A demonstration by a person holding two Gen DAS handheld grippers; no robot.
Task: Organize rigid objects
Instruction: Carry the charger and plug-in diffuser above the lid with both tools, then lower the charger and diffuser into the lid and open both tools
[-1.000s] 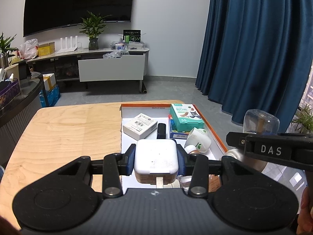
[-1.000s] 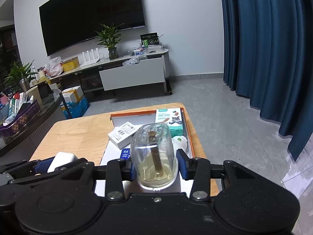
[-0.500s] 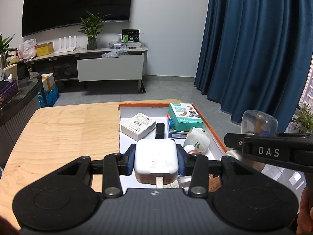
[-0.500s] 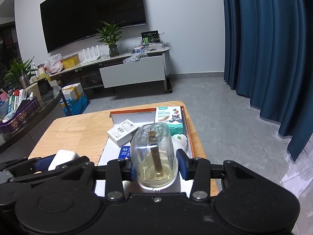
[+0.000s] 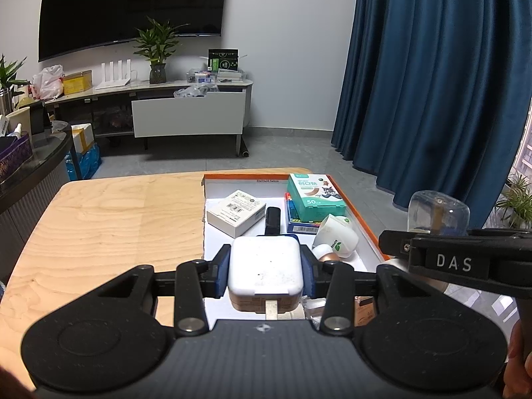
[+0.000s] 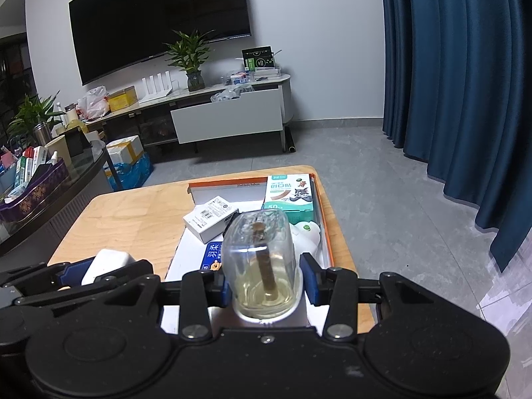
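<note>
My left gripper (image 5: 266, 271) is shut on a white square box (image 5: 266, 267) with a tan underside, held above the near end of the orange-rimmed tray (image 5: 357, 219). My right gripper (image 6: 264, 282) is shut on a clear glass bottle (image 6: 261, 259) with a brown stick and pale liquid inside, held over the tray's (image 6: 324, 232) near right part. The bottle also shows in the left wrist view (image 5: 439, 212), to the right of the tray. The white box and left gripper show at the lower left of the right wrist view (image 6: 106, 264).
In the tray lie a white carton (image 5: 236, 212), a black block (image 5: 272, 221), a teal plaster box (image 5: 314, 196) on a blue box, and a tipped white cup (image 5: 335, 236). The wooden table (image 5: 106, 229) stretches left. Blue curtains hang on the right.
Both grippers keep their hold. The views have shifted very slightly; the tray contents look a touch closer, otherwise nothing has moved.
</note>
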